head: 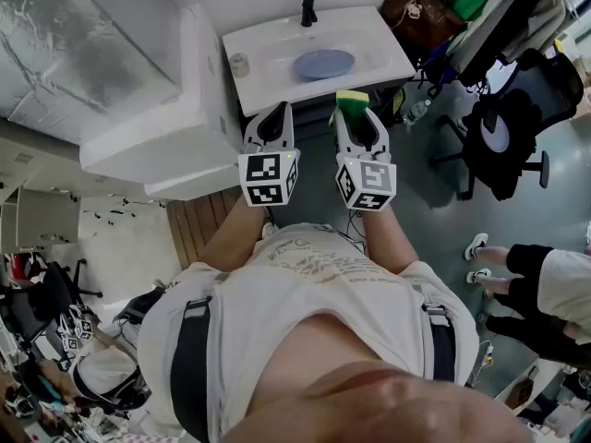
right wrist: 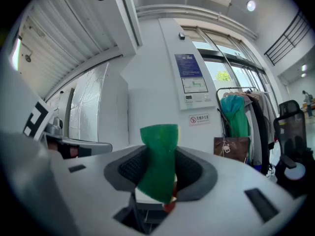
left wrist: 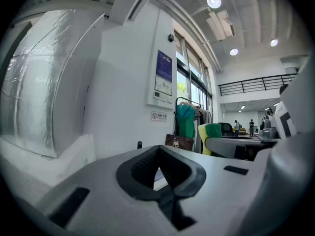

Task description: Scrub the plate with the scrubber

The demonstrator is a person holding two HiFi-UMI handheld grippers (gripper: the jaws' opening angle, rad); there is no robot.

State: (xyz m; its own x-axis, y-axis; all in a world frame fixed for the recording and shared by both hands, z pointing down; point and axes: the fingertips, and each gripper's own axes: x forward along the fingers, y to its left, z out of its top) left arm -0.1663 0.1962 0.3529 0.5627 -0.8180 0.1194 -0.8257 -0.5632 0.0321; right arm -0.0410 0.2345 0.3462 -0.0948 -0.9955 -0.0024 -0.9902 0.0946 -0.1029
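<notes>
Two grippers in our hands, side by side, short of white sink (head: 268, 81). Left gripper (head: 275, 111) pressed together, nothing between jaws. Right gripper (head: 358, 111) pinches scrubber (head: 352, 99), which stands upright between pads and sticks out past tips, green face toward us, yellow edge behind. We see blue plate (head: 323, 64) lying in basin, beyond both grippers, apart from scrubber. Black faucet (head: 308, 9) behind plate.
</notes>
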